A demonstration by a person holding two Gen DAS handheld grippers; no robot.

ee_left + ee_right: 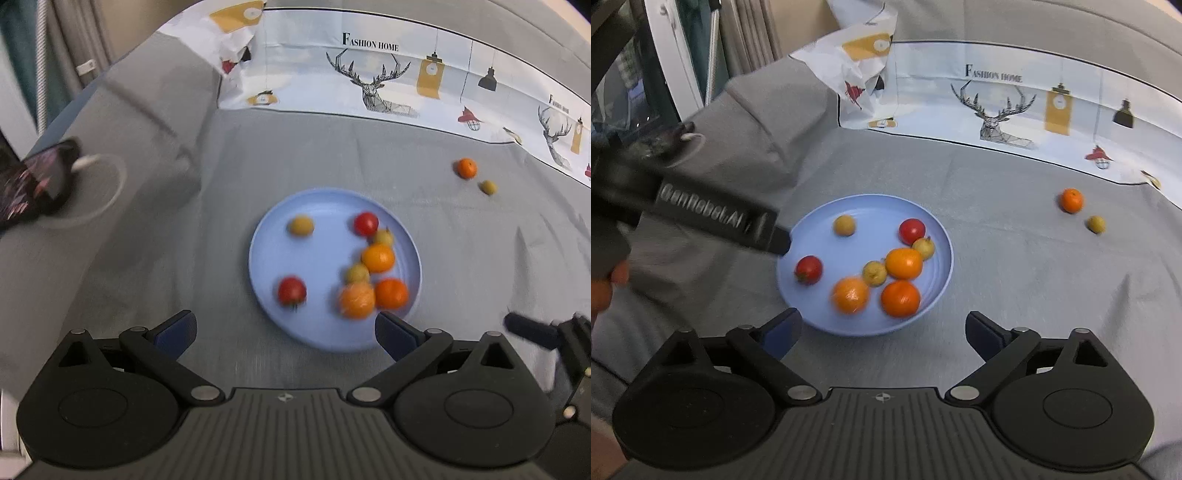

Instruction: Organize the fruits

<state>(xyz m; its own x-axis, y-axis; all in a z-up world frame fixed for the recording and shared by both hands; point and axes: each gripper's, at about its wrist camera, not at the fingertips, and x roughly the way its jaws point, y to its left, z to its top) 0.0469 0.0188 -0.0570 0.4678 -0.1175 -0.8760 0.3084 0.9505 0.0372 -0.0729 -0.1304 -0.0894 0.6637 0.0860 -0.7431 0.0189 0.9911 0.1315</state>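
A light blue plate [317, 254] [866, 218] rests on the grey cloth and holds several fruits: two red tomatoes, three oranges and three small yellow-green fruits. One more orange [466, 168] [1071, 200] and a small yellow-green fruit [488, 187] [1096, 224] lie on the cloth to the far right of the plate. My left gripper [284, 330] is open over the plate's near edge, with nothing between its fingers. My right gripper [884, 330] is open too, just short of the plate's near rim, and empty. The left gripper's finger [780, 242] reaches the plate's left rim.
A white printed cloth with deer and lamps [388, 81] [997, 107] lies along the far side, crumpled at its left end. At the left, a dark patterned object with a white cable [40, 181] lies on the grey cloth. Curtains hang beyond. A hand [605, 284] shows at the left edge.
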